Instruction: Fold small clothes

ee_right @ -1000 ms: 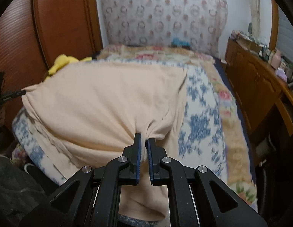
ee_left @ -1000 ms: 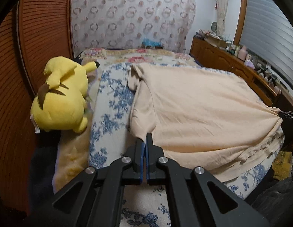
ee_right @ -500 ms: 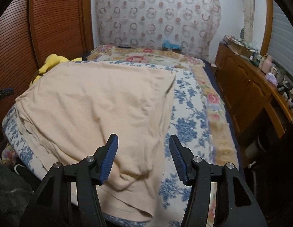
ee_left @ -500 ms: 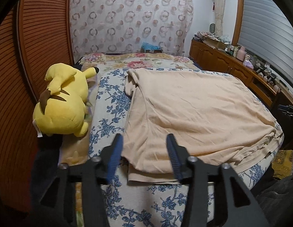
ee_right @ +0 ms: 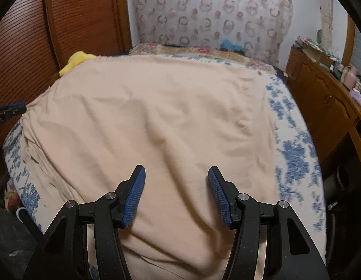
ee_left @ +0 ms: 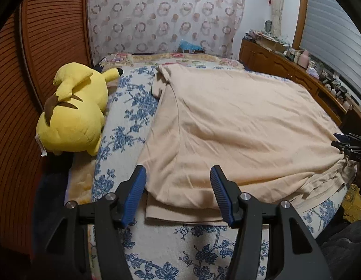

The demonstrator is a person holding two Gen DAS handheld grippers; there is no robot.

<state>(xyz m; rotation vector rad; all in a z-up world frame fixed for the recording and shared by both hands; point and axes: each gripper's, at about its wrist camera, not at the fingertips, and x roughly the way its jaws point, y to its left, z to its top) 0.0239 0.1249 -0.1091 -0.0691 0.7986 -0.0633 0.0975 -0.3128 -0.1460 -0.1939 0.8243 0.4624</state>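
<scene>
A peach-coloured garment (ee_left: pixel 231 126) lies spread over most of the bed (ee_left: pixel 129 121), folded so that a lower layer peeks out along the near hem, with a soft crease running down its left side and a sleeve bunched up at the far left corner. Underneath it the bed carries a white cover printed with blue flowers, bare along the left strip and at the near edge. The left claw (ee_left: pixel 178 192) hangs above the near left corner of the garment, its blue ribbed pads (ee_left: pixel 133 193) spread wide apart and gripping nothing; the cloth's corner sits in the gap below them without touching either finger. The right claw (ee_right: pixel 177 192) is likewise gaping wide and empty, poised over the near right part of the garment (ee_right: pixel 157 121), the fabric beneath it lying loose in gentle wrinkles. From the left camera the right claw (ee_left: pixel 349 143) shows at the far right edge of the cloth, close to its gathered corner. A yellow plush toy (ee_left: pixel 75 109) lies on its side at the left of the bed, against the slatted wooden wall (ee_left: pixel 29 74), well apart from the garment. A patterned curtain (ee_left: pixel 164 16) hangs behind the head of the bed, and a wooden dresser (ee_left: pixel 280 67) crowded with small bottles runs along the right side.
</scene>
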